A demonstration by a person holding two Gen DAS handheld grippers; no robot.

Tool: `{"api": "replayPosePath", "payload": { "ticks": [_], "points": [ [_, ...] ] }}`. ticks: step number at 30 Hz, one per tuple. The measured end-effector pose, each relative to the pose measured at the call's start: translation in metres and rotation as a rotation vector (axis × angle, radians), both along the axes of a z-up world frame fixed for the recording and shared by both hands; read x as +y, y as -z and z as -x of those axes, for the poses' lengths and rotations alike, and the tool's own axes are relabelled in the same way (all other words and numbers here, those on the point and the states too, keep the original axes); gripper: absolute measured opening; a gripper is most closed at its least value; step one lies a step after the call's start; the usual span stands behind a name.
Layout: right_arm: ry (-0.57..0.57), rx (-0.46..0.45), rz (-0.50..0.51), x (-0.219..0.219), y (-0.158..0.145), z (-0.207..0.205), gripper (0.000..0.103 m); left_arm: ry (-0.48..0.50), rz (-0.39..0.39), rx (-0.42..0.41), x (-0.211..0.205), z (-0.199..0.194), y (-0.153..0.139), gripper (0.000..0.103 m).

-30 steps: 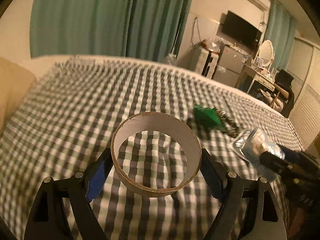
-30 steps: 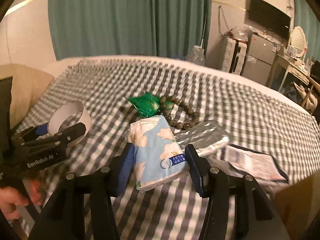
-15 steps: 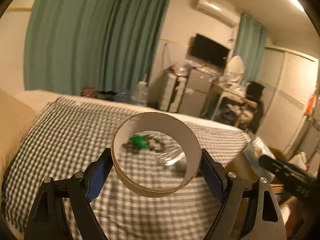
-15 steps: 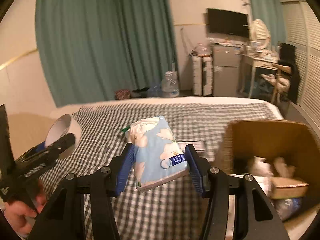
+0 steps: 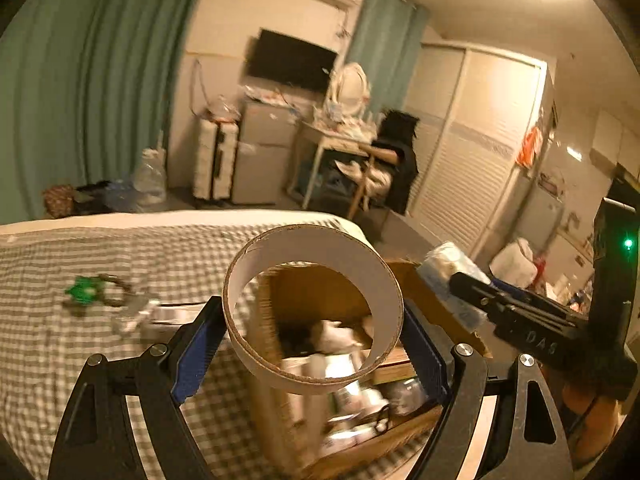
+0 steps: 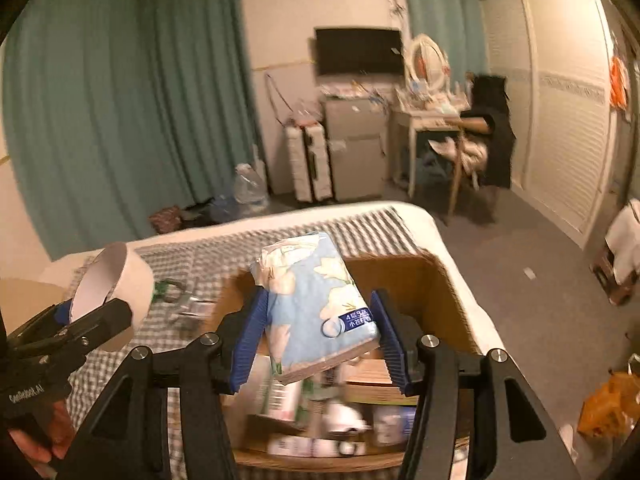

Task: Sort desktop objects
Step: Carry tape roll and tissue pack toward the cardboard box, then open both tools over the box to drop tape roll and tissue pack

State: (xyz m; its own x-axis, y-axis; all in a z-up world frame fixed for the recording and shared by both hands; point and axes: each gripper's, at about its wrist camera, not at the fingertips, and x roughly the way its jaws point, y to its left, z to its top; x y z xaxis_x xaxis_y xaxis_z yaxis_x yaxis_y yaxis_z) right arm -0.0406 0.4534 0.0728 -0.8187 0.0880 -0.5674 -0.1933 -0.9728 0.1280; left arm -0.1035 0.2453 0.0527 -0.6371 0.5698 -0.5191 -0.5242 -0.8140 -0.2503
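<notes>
1. Cardboard first — we see our left gripper [image 5: 312, 344] clenched around a wide cardboard ring [image 5: 312, 312], blue pads pressing on both sides of it.
2. Our right gripper [image 6: 318, 336] grasps a blue flowered tissue pack [image 6: 316, 304], squeezed between its pads and tilted.
3. Both loads hang above the open cardboard box [image 6: 404, 276], which sits on the checked bedspread [image 5: 60, 344] and already holds a blurred jumble of packets.
4. Over on the bedspread, well apart from the box, we spot a green packet [image 5: 82, 289] beside a bead bracelet [image 5: 116, 292] — plus something silvery, too blurred to name.
</notes>
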Motion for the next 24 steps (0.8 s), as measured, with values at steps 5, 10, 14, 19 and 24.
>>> {"api": "replayPosePath", "payload": {
  "ticks": [5,10,14,19,24],
  "points": [
    [0.019,-0.025,0.037,0.031,0.016,0.016,0.054,0.059,0.041,-0.035,0.056,0.012,0.024,0.086],
    [0.044,-0.086,0.018,0.039,0.029,0.029,0.079,0.045,0.008,-0.121,0.063,0.024,0.038,0.101],
    [0.068,-0.076,0.036,0.040,0.033,0.023,0.079,0.013,0.008,-0.115,0.046,0.029,0.031,0.101],
    [0.064,-0.041,0.069,0.028,0.028,0.009,0.079,-0.052,0.009,-0.011,-0.013,0.016,0.009,0.102],
    [-0.010,0.020,0.080,-0.018,0.010,-0.003,0.079,-0.183,0.088,0.060,-0.089,0.005,-0.006,0.103]
  ]
}}
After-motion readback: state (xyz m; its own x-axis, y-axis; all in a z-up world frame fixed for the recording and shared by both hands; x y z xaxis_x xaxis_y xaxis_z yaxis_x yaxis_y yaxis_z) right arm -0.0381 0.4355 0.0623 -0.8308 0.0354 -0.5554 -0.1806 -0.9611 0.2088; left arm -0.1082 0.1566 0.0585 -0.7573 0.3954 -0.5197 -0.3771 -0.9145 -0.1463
